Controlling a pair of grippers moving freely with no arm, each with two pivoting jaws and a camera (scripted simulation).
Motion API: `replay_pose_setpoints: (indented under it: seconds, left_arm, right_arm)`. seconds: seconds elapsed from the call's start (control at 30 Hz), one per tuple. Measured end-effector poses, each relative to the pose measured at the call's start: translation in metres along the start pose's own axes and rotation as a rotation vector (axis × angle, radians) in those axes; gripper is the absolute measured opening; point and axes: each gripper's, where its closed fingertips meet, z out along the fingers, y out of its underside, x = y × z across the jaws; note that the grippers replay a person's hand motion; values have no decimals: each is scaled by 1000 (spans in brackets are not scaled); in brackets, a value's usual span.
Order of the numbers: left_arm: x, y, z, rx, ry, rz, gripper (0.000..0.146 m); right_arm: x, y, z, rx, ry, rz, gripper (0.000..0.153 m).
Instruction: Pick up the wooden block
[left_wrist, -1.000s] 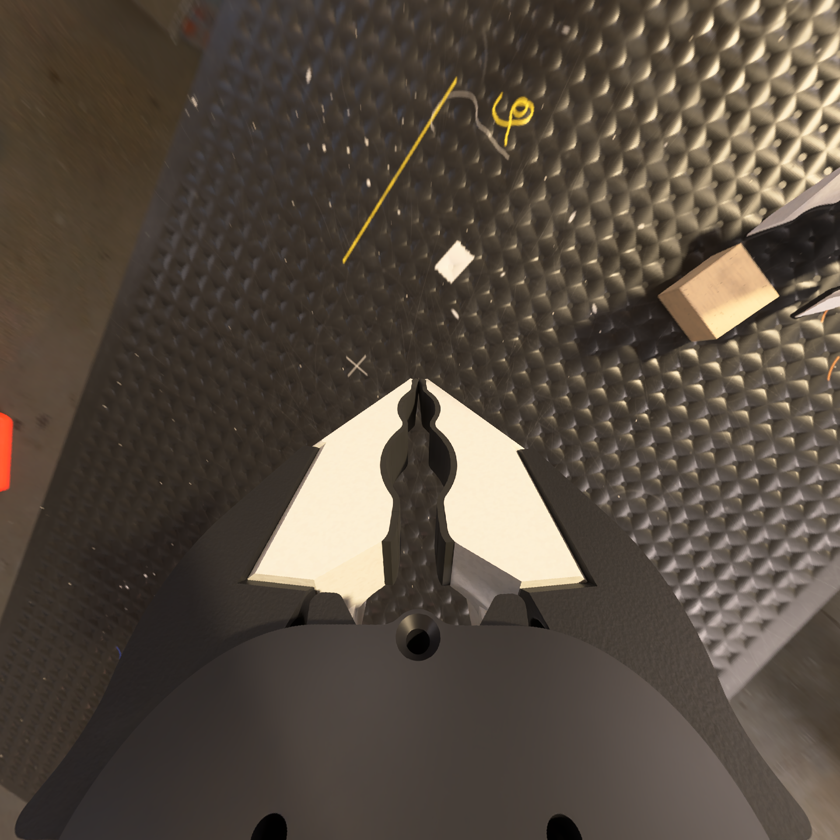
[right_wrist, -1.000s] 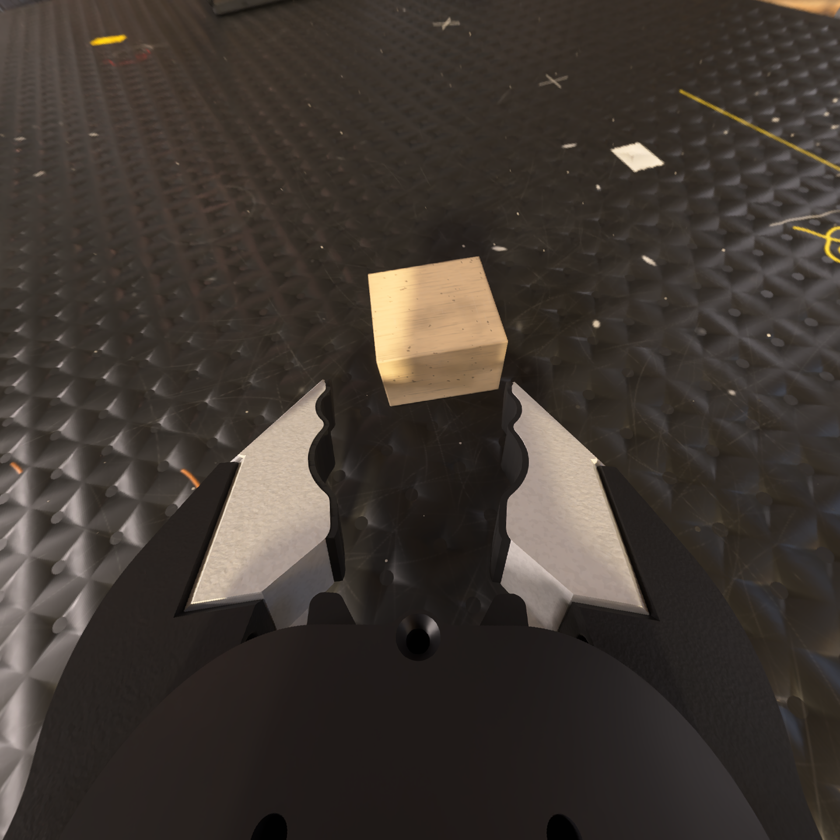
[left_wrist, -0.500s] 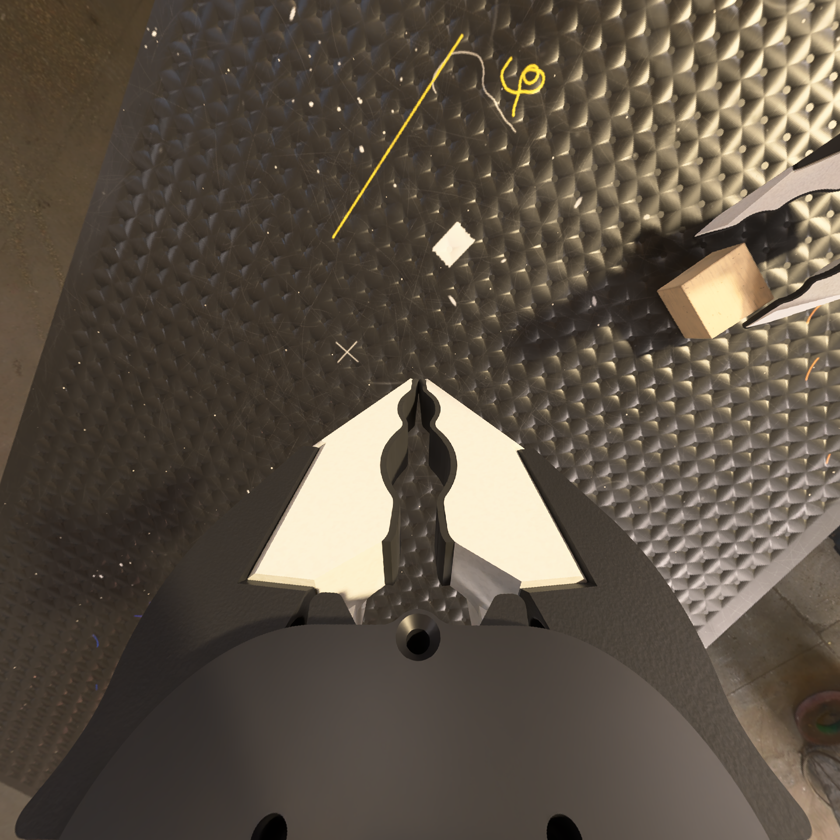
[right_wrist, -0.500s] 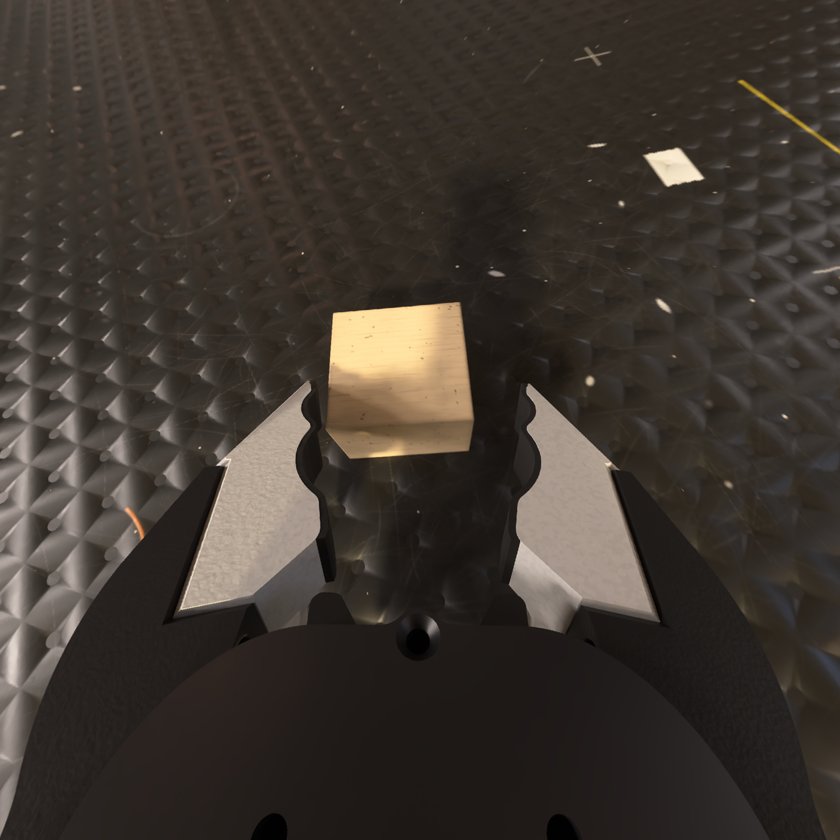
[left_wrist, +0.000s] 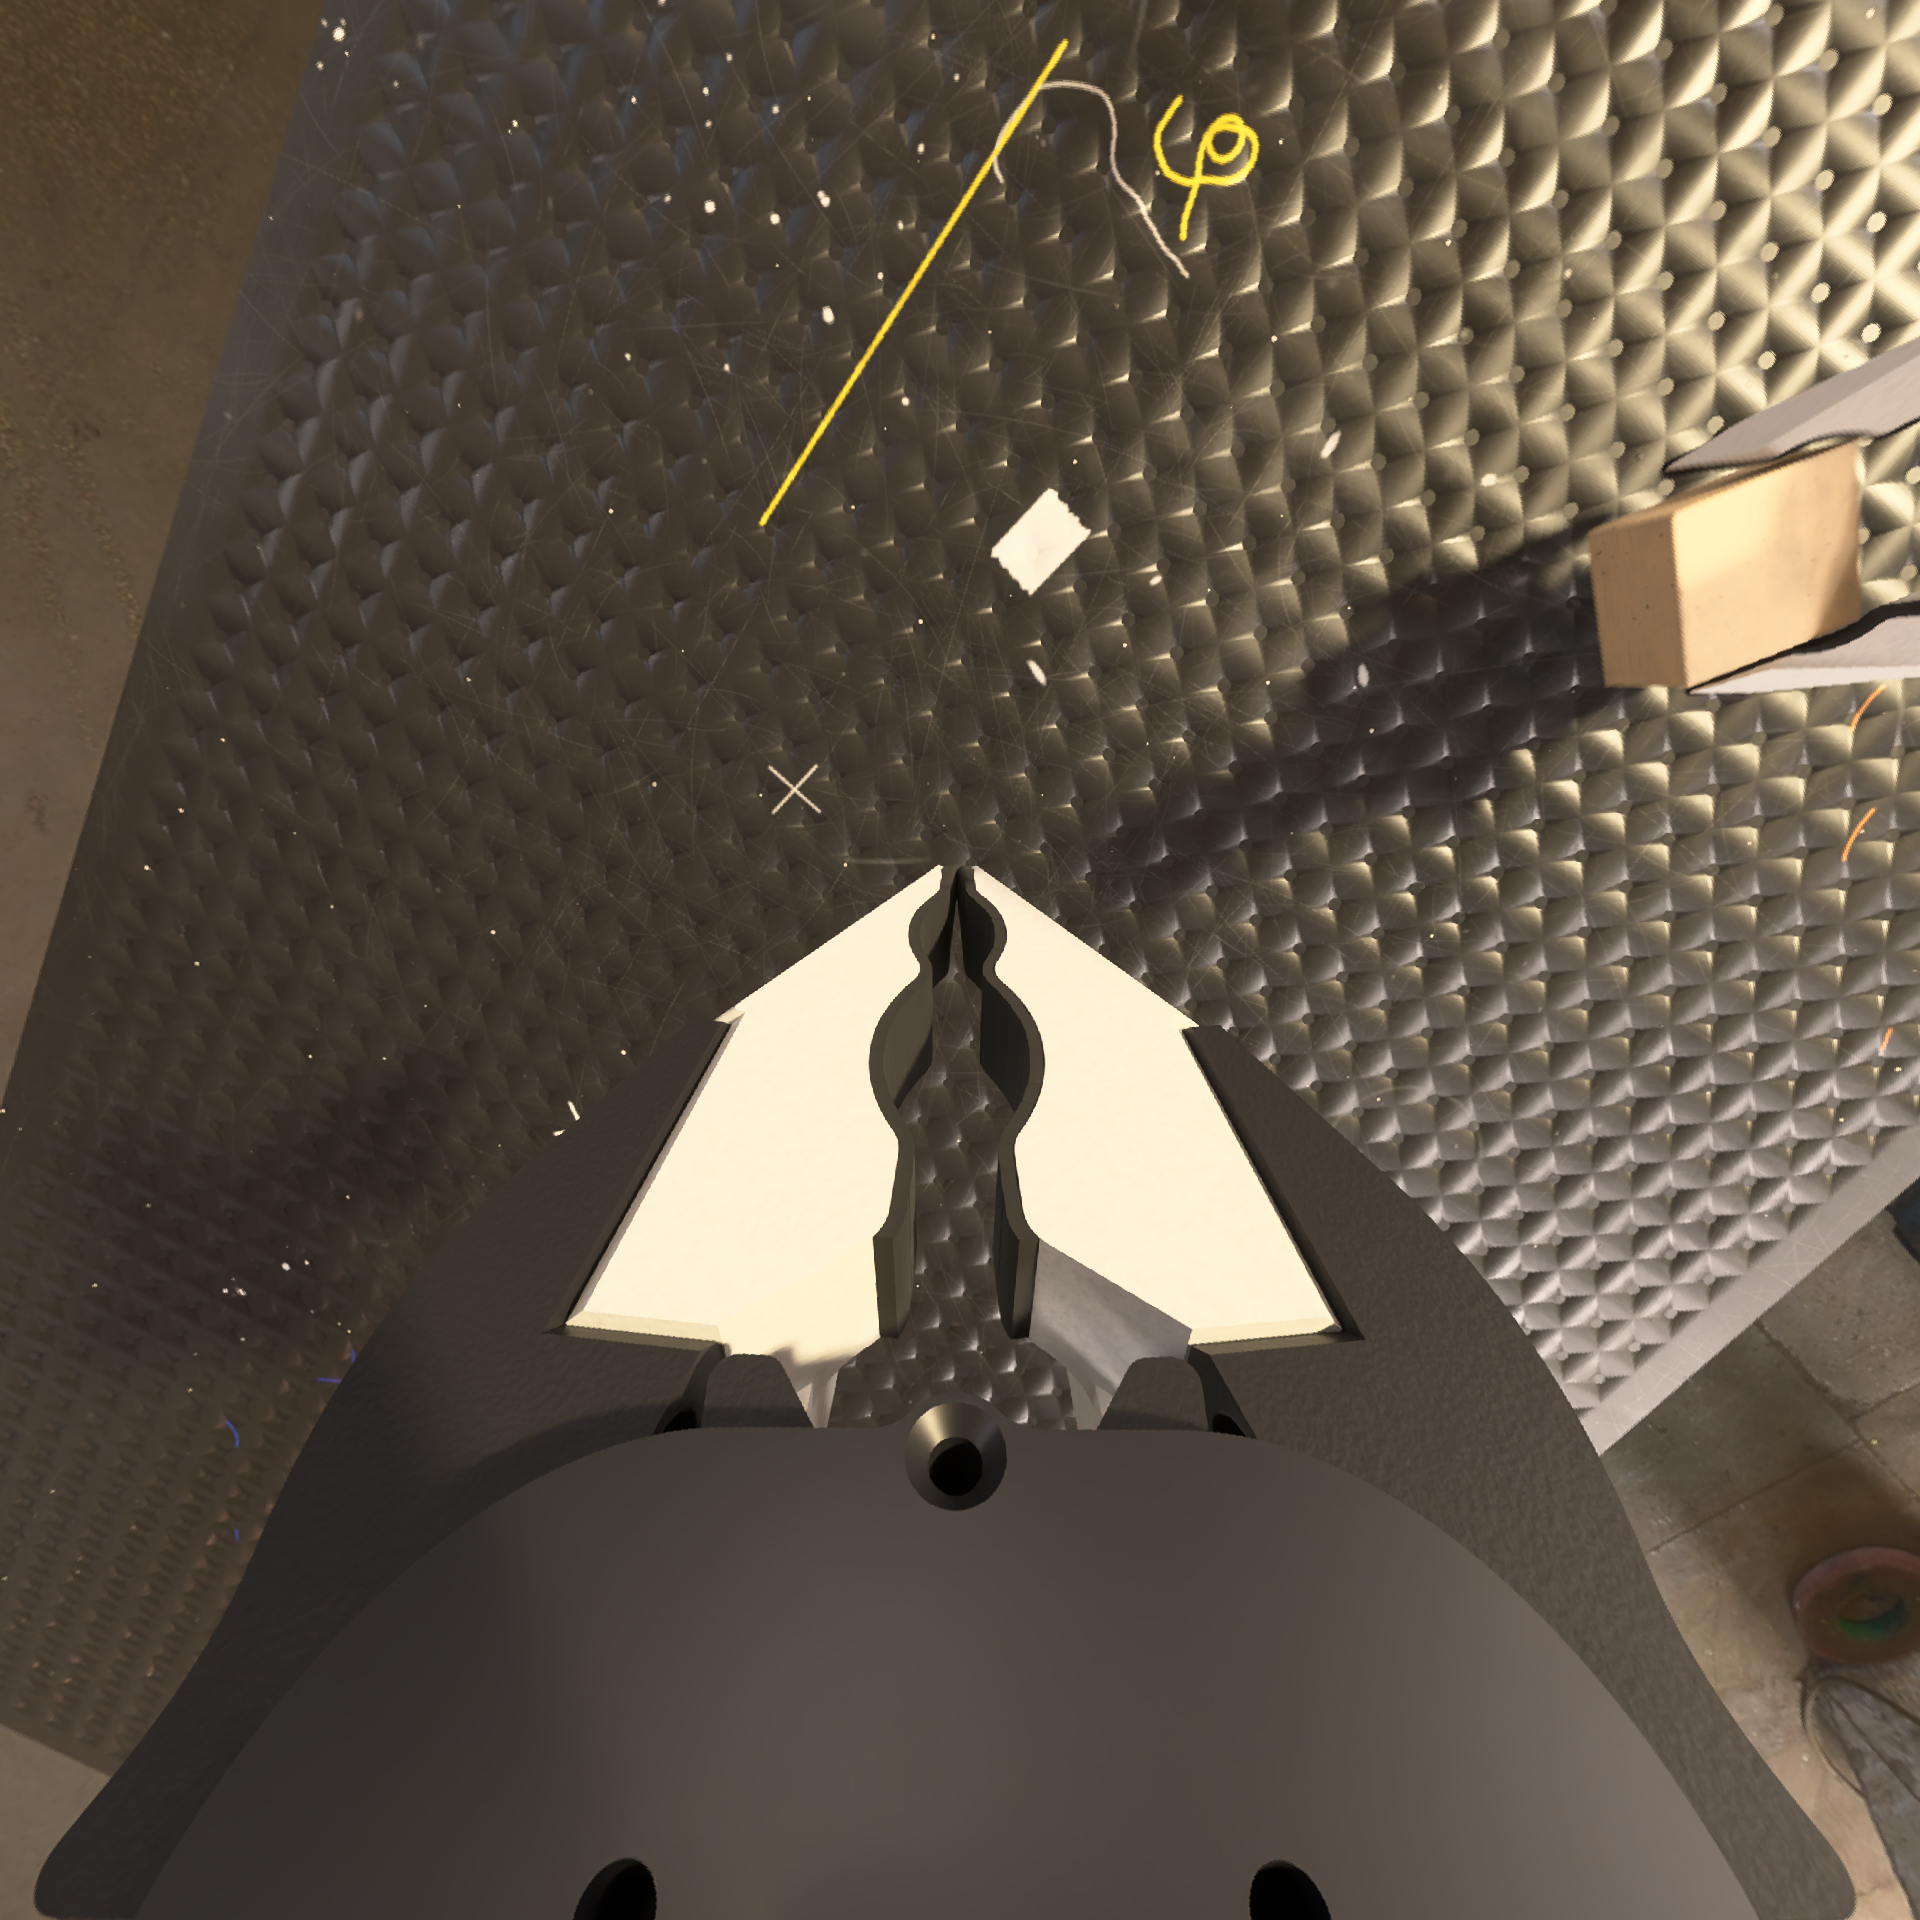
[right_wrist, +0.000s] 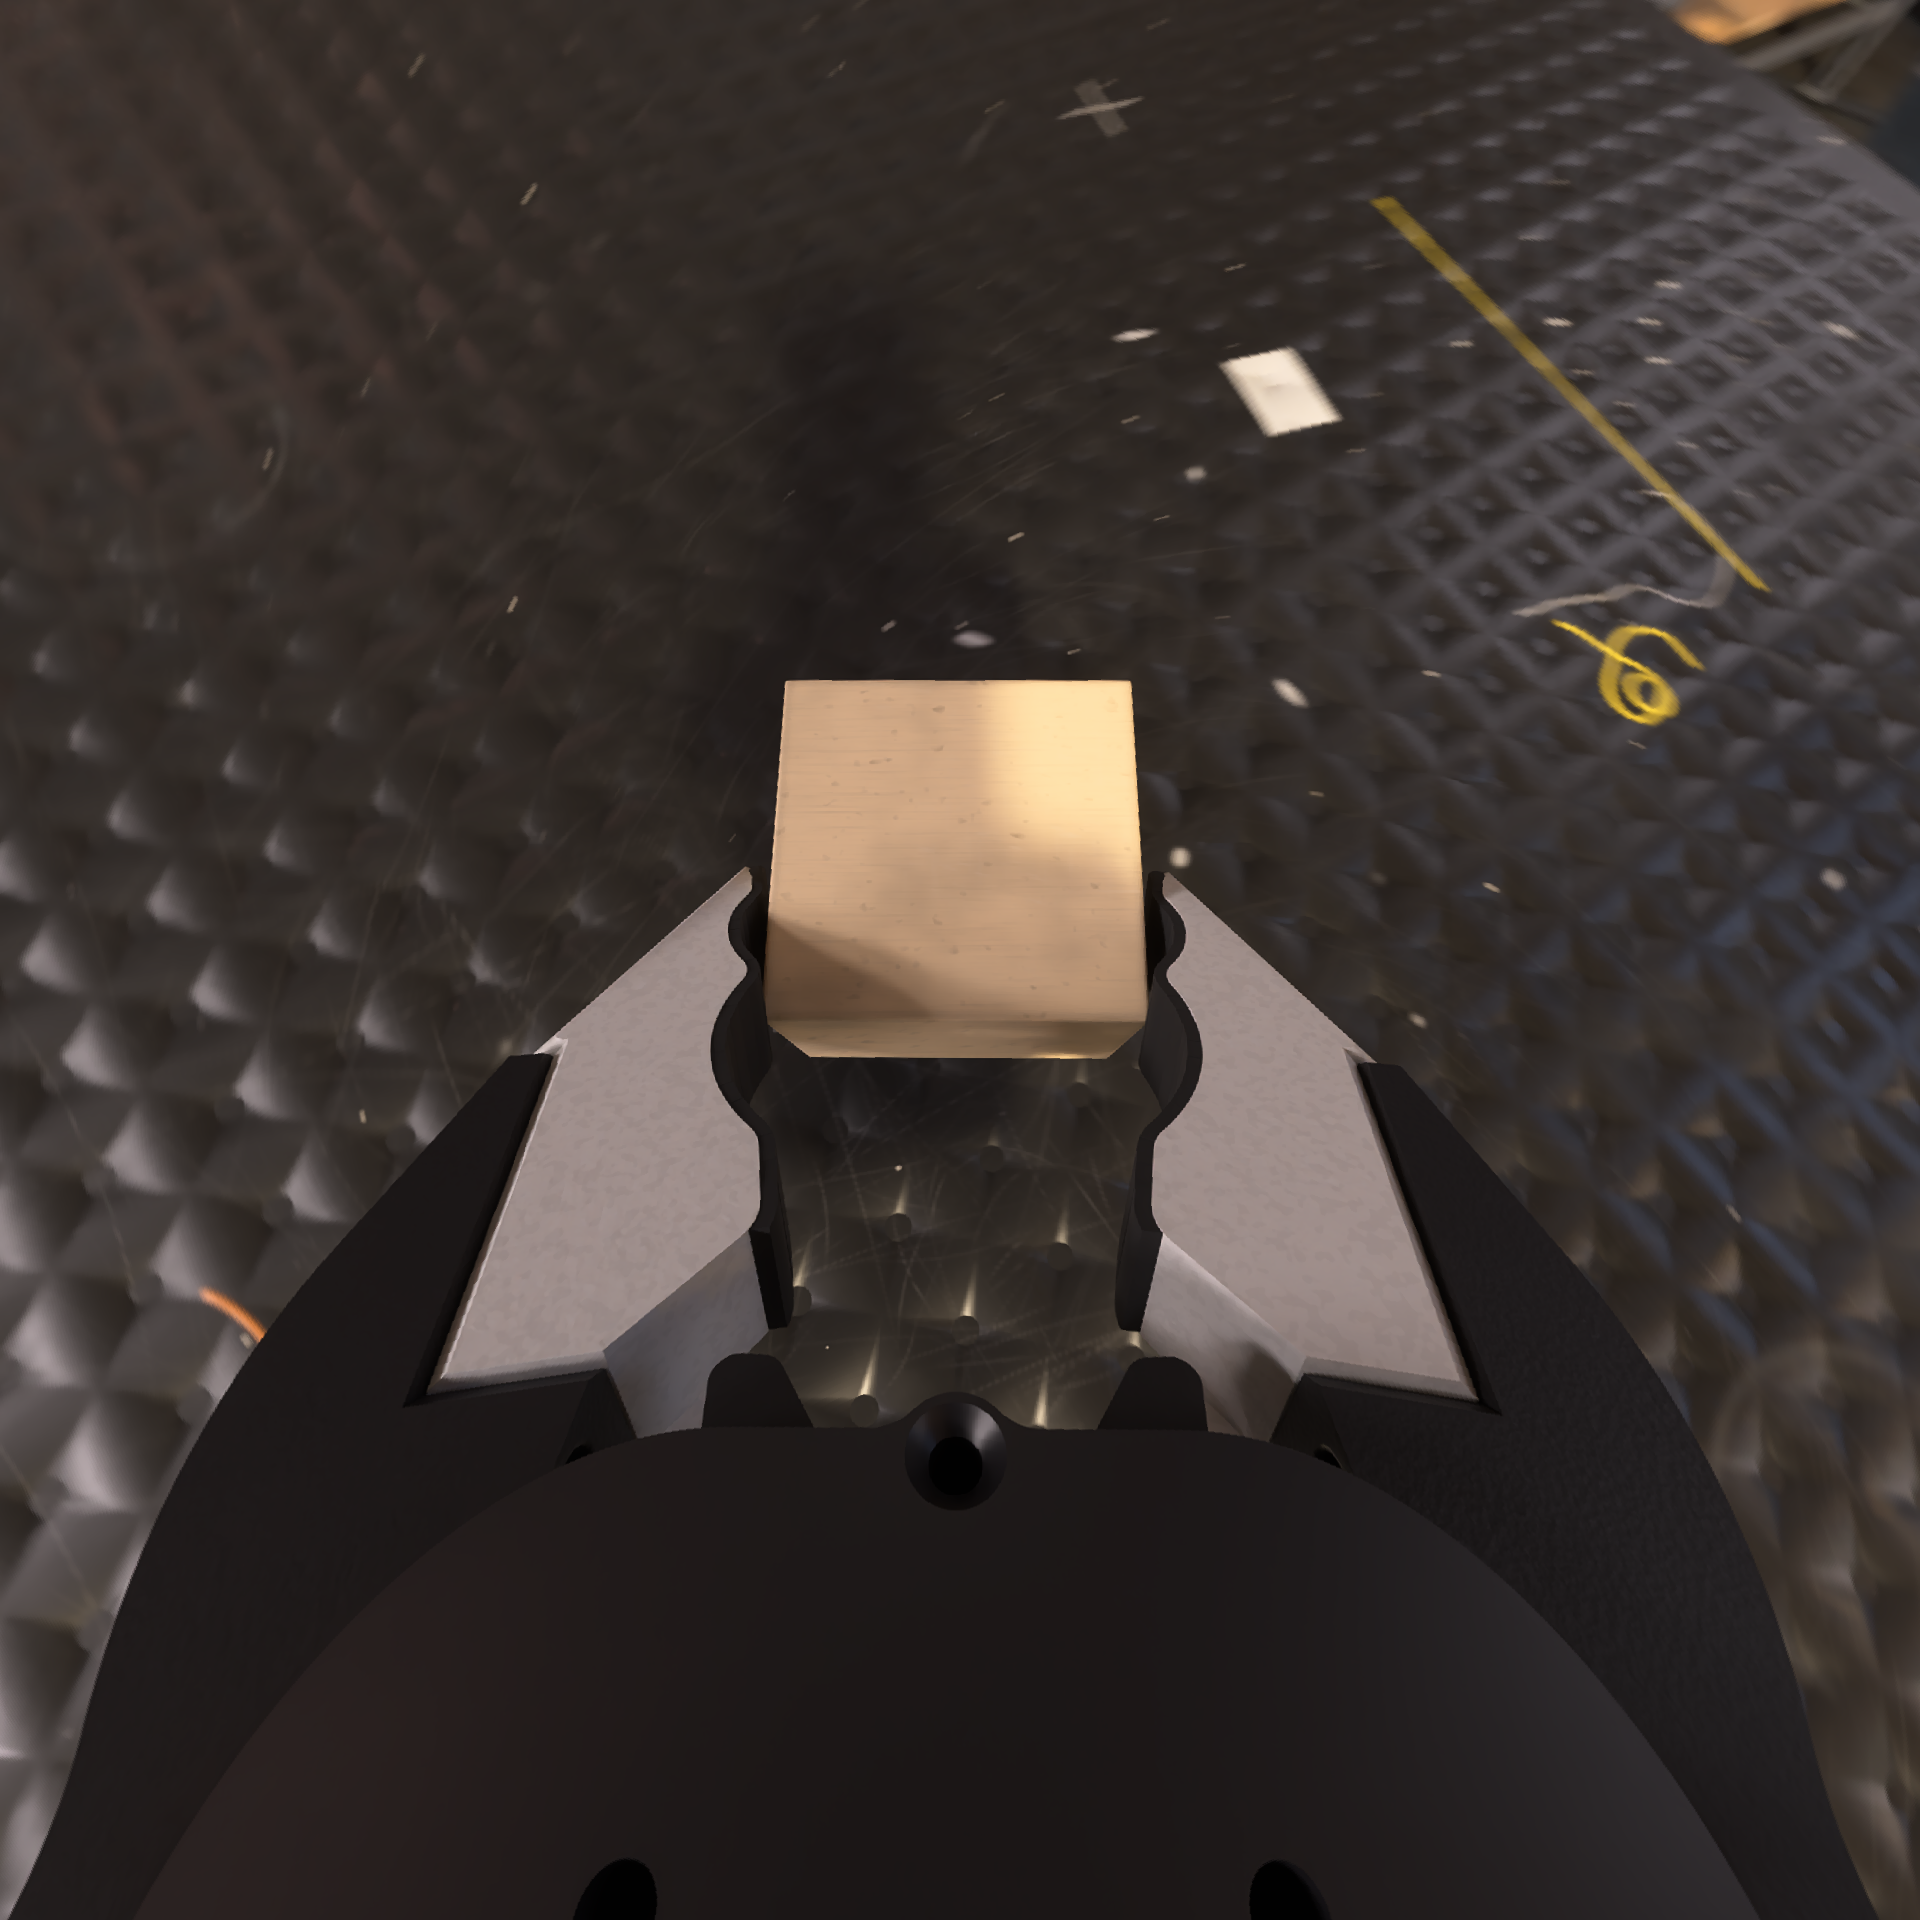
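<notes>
The wooden block (right_wrist: 954, 868) is a pale cube held between the fingertips of my right gripper (right_wrist: 954, 883), whose jaws press on its left and right sides. Its near bottom edge shows the dark studded mat (right_wrist: 416, 623) beneath. In the left wrist view the block (left_wrist: 1725, 566) sits at the far right, between two grey fingers (left_wrist: 1797, 431) of the right gripper, with its shadow cast to the lower left. My left gripper (left_wrist: 956, 873) is shut and empty, over the mat, well to the left of the block.
On the mat lie a yellow line (left_wrist: 914, 281), a yellow curl (left_wrist: 1210, 156), a white patch (left_wrist: 1039, 540) and a small cross mark (left_wrist: 795, 790). The mat's edge (left_wrist: 1714, 1361) runs at lower right, with floor and a round reddish object (left_wrist: 1860, 1621) beyond.
My right gripper moved forward around the block and closed on it; the block now sits between the fingertips. My left gripper stayed shut and its view shifted slightly.
</notes>
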Motion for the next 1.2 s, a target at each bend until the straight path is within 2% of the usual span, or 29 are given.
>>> replay_pose_setpoints:
  seconds: [0.13,0.23,0.5,1.2]
  left_arm:
    - [0,0,0,3,-5,2,0]
    - [0,0,0,-9,-9,-2,0]
    - [0,0,0,-33,-11,-21,0]
    - [0,0,0,-4,-12,-37,0]
  right_arm:
    - [23,-23,-18,0,56,211,72]
    - [41,-38,-19,-84,125,228,72]
    - [60,-65,10,-274,151,347,72]
    - [58,-77,23,-168,201,448,72]
